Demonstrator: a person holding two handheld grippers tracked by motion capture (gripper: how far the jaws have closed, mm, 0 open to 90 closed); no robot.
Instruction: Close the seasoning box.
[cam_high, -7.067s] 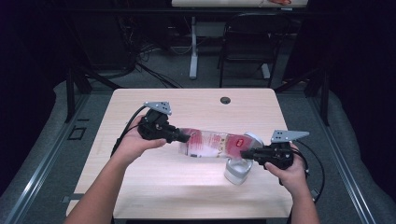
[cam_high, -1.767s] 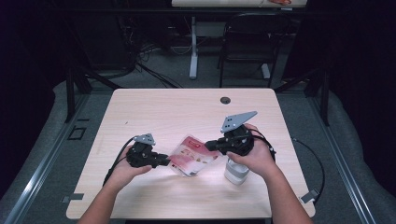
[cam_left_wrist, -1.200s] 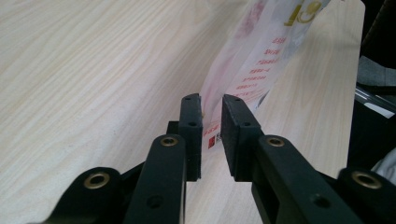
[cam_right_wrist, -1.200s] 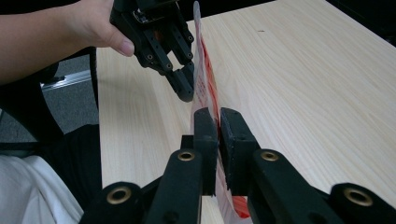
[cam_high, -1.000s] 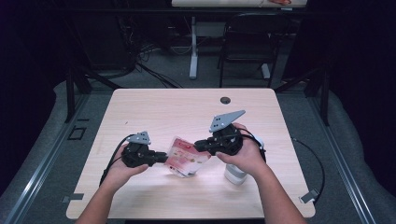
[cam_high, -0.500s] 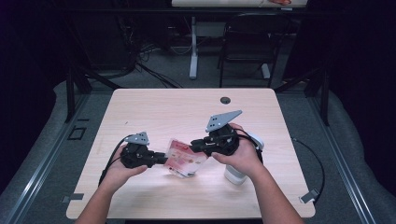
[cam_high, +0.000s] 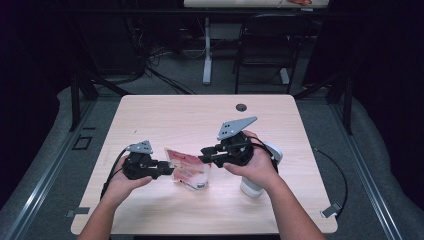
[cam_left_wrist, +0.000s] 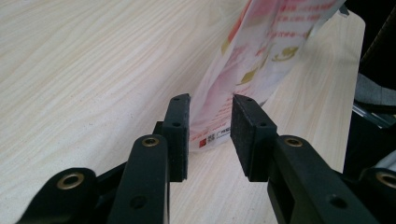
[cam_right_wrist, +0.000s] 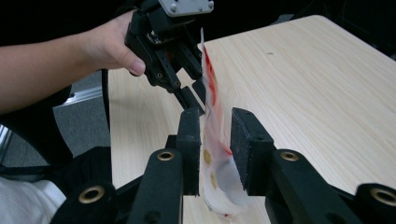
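The pink-and-white plastic bag (cam_high: 187, 170) sits folded near the front middle of the surface (cam_high: 165, 120), between my two grippers, with an edge still standing in the gap of each. Both have just been opening: the left gripper (cam_left_wrist: 210, 126) is part-way wide with the bag's edge against one pad at most, and the right gripper (cam_right_wrist: 215, 140) is likewise parted, the film loose between its pads. I judge the fold done and the bag being released to rest.
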